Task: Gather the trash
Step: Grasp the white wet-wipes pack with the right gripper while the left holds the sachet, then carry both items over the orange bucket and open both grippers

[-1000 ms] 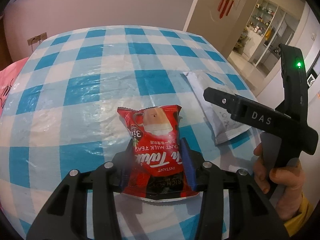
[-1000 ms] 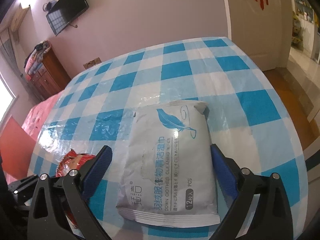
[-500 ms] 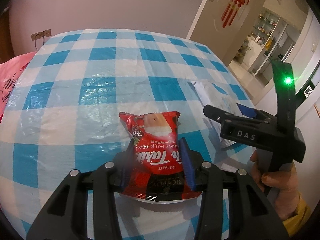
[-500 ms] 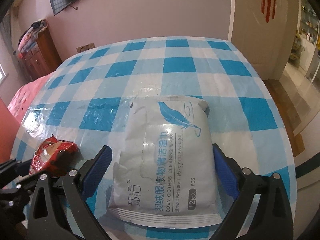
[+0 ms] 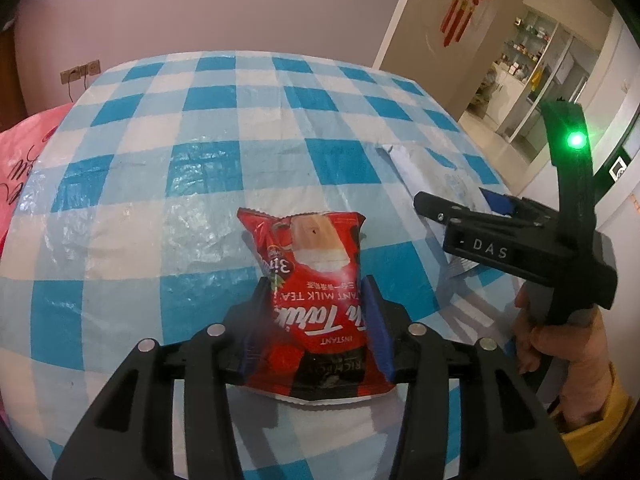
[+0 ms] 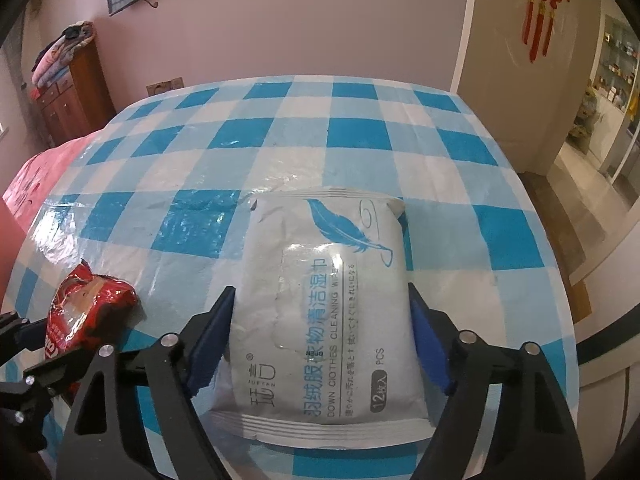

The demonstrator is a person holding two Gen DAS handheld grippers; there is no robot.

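Observation:
A red instant milk tea packet (image 5: 312,256) lies on the blue-and-white checked table (image 5: 200,120). My left gripper (image 5: 316,284) is shut on its lower half; the jaws are opening a little, but both blue pads still touch its sides. The packet also shows crumpled at the left of the right wrist view (image 6: 86,300). A white wet-wipes pack (image 6: 328,264) with a blue feather print lies flat near the table's right edge. My right gripper (image 6: 320,292) straddles it, jaws closing, with the pads against its two long edges. A person's hand (image 5: 560,340) holds that gripper (image 5: 456,200).
The table's right edge (image 6: 560,280) drops off close beside the wipes pack. A pink cloth (image 5: 24,160) lies at the table's left side. A wooden cabinet (image 6: 68,92) stands against the far wall, and an open doorway (image 5: 520,80) is at the right.
The right gripper's jaws have narrowed from wide apart onto the sides of the wipes pack, and it has rolled closer to level. The left gripper still holds the red packet in place.

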